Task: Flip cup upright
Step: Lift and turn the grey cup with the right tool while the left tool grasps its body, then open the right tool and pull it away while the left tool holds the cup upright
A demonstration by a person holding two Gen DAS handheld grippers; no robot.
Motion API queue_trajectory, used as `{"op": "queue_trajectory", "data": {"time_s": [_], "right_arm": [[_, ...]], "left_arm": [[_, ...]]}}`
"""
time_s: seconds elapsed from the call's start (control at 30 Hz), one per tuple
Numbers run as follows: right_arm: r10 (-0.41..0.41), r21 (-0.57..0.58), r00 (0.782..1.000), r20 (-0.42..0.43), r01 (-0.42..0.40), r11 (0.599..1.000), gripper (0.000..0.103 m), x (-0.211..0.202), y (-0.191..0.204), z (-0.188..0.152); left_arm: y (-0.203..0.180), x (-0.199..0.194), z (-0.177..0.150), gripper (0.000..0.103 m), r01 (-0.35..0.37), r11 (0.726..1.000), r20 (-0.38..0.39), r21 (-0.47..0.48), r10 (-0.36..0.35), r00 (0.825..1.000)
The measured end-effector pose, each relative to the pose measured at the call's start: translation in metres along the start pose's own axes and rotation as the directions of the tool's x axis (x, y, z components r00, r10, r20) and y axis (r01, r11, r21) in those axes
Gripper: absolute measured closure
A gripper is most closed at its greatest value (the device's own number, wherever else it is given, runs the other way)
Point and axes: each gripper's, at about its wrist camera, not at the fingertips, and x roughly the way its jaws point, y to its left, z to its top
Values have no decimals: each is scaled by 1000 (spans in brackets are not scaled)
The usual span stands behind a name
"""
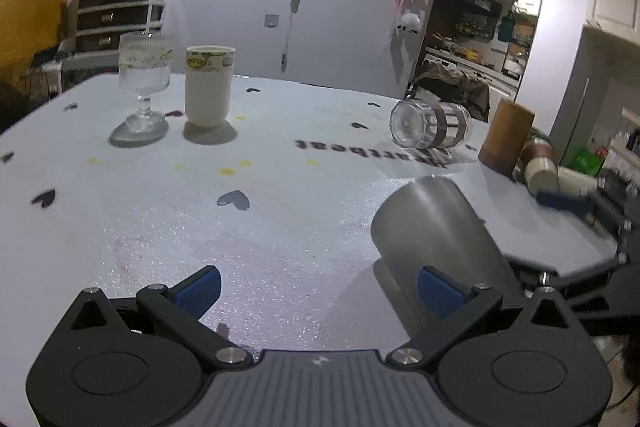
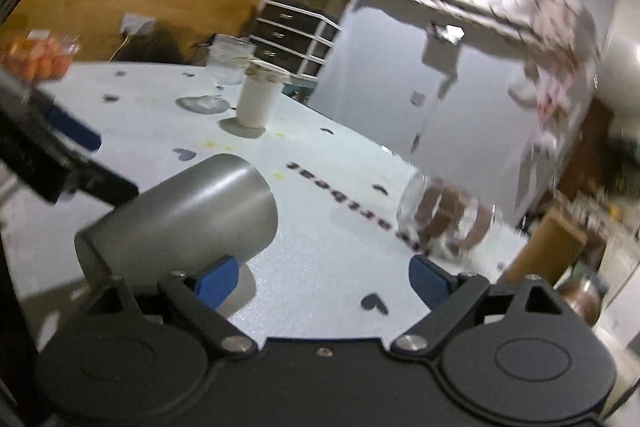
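On the desk [image 1: 280, 247], the steel cup [image 1: 432, 239] is seen tilted at the near right, not yet upright. 2 cups stand far left. Both the left tongs [image 1: 320, 291] and right tongs [image 2: 324, 279] are spread wide, gripping nothing.

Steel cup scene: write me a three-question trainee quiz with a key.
1. True or false: the steel cup stands upright on the table.
2. Which lies on its side? A) stemmed glass B) white cup C) clear banded glass
3. Fill in: the left gripper and right gripper both have their jaws ____.

Key:
1. False: it is tilted.
2. C.
3. Open.
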Motion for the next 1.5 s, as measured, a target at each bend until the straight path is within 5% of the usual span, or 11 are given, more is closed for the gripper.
{"op": "queue_trajectory", "data": {"time_s": [0.23, 0.47, 0.67, 0.83, 0.93, 1.17, 1.33, 1.5], "right_arm": [[77, 271, 997, 30, -82, 959, 10, -14, -18, -9], [224, 600, 970, 94, -235, 765, 13, -21, -39, -19], [339, 676, 937, 83, -303, 672, 29, -9, -28, -19], [457, 751, 887, 60, -341, 565, 41, 8, -23, -21], [445, 733, 894, 51, -336, 592, 42, 8, -17, -19], [400, 648, 915, 48, -334, 685, 51, 1, -4, -9], [341, 570, 940, 20, -291, 769, 56, 4, 10, -1], [289, 522, 957, 6, -249, 816, 56, 15, 20, 4]], "left_arm": [[7, 7, 33, 10, 144, 969, -68, -203, -161, 985], [-2, 50, 54, 11, 207, 907, -219, -367, -301, 928], [-13, 80, 56, 12, 191, 895, -289, -403, -322, 902], [-13, 95, 56, 29, 199, 874, -299, -443, -353, 886], [-13, 89, 58, 29, 207, 881, -280, -426, -346, 896], [-35, 27, 69, 29, 196, 969, -77, -148, -209, 975], [-56, 2, 63, 29, 141, 989, -1, 46, -142, 990], [-62, -2, 55, 29, 88, 990, 45, 112, -93, 995]]}}
